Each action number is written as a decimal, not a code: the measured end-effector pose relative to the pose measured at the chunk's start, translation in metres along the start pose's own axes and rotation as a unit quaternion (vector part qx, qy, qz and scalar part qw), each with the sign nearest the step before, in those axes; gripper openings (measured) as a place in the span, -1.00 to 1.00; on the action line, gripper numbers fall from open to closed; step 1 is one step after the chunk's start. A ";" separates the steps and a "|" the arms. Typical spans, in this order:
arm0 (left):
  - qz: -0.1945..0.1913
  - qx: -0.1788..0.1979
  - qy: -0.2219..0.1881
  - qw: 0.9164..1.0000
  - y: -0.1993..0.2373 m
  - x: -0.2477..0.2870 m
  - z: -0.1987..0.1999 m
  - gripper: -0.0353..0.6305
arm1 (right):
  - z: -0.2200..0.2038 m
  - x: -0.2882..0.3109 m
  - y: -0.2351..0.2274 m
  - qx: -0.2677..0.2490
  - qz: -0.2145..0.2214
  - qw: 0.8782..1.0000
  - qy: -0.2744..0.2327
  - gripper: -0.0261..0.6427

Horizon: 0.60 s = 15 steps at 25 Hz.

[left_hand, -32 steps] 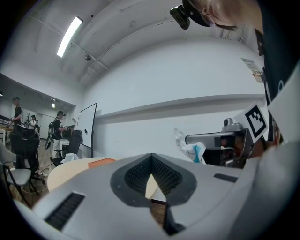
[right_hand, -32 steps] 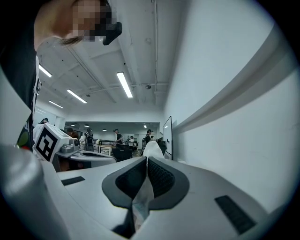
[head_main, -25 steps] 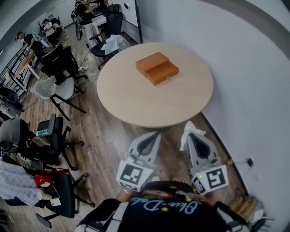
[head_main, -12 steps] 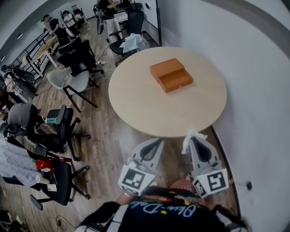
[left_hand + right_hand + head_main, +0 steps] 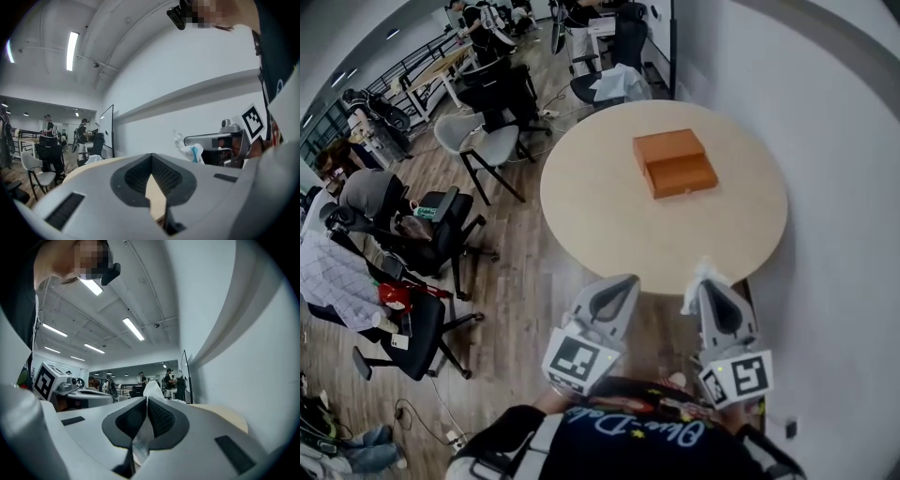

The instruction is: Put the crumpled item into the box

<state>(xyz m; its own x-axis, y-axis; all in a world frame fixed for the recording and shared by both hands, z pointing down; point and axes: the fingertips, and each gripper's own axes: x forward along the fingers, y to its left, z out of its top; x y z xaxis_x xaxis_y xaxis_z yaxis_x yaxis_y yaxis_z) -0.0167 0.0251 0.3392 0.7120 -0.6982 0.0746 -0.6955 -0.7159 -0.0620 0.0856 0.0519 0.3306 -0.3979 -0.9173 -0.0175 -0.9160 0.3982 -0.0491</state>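
Right tongs (image 5: 711,289) clamp the crumpled item (image 5: 699,276), held well short of the box (image 5: 675,162) on the bench (image 5: 600,225); left tongs (image 5: 622,283) closed, empty, spare.

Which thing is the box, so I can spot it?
Find the big round wooden table by the white wall. Near its far side lies the box. It is flat, orange, stepped in two levels, and the only thing on that table.
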 end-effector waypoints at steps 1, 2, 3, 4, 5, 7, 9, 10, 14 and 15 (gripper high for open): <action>0.004 -0.001 0.000 1.000 -0.004 0.004 0.001 -0.93 | 0.001 -0.002 -0.006 0.001 0.003 1.000 -0.001 -0.90; 0.008 -0.001 -0.001 1.000 -0.008 0.008 0.002 -0.93 | 0.002 -0.004 -0.011 0.002 0.007 1.000 -0.001 -0.90; 0.012 -0.001 -0.001 1.000 -0.013 0.012 0.004 -0.93 | 0.002 -0.007 -0.017 0.002 0.011 1.000 0.001 -0.90; 0.016 -0.001 -0.001 1.000 -0.018 0.017 0.005 -0.93 | 0.003 -0.010 -0.024 0.001 0.014 1.000 0.002 -0.90; 0.019 0.001 -0.001 1.000 -0.023 0.021 0.006 -0.93 | 0.004 -0.013 -0.031 0.001 0.017 1.000 0.002 -0.90; 0.026 -0.001 0.001 1.000 -0.034 0.030 0.006 -0.93 | 0.004 -0.018 -0.043 0.000 0.024 1.000 0.003 -0.90; 0.033 -0.007 0.004 0.999 -0.044 0.036 0.006 -0.93 | 0.002 -0.024 -0.054 -0.001 0.033 0.999 0.005 -0.90; 0.037 -0.008 0.005 0.999 -0.049 0.039 0.006 -0.93 | 0.001 -0.027 -0.059 -0.003 0.037 0.999 0.007 -0.90; 0.057 0.001 0.012 0.998 -0.065 0.052 0.008 -0.93 | 0.002 -0.036 -0.076 -0.005 0.055 0.998 0.013 -0.90; 0.061 -0.002 0.012 0.998 -0.068 0.054 0.007 -0.93 | 0.001 -0.037 -0.080 -0.004 0.058 0.998 0.015 -0.90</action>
<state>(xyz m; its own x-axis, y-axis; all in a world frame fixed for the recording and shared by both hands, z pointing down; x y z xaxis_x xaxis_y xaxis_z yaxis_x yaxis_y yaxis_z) 0.0695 0.0358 0.3402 0.6201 -0.7793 0.0905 -0.7768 -0.6260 -0.0686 0.1734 0.0545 0.3343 -0.5030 -0.8642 0.0081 -0.8638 0.5023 -0.0398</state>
